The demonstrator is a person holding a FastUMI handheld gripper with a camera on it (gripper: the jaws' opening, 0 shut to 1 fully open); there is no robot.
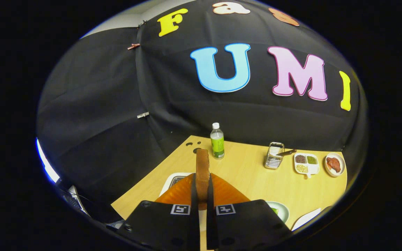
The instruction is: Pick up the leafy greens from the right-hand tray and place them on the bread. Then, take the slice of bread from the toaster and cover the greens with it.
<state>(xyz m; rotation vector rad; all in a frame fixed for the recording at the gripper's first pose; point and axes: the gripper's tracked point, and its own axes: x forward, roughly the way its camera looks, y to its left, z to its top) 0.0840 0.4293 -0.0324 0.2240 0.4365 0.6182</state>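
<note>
While the slice of bread (pixel 202 174) stands on edge, it is pinched between the orange fingers (pixel 181 191) of the gripper (pixel 202 195) — both pressed against its faces. Just behind and left of it, the toaster (pixel 175 180) is seen on the wooden table (pixel 250 177). A green-labelled bottle (pixel 217 141) stands beyond — a wire rack (pixel 274 155), a divided dish (pixel 306 163) and a small plate (pixel 334 164) are set farther right

Claw (pixel 202 190) clamped on the bread slice (pixel 202 170)

We see the slice upright, edge-on at lower centre, the bench (pixel 250 174) behind it.
</note>
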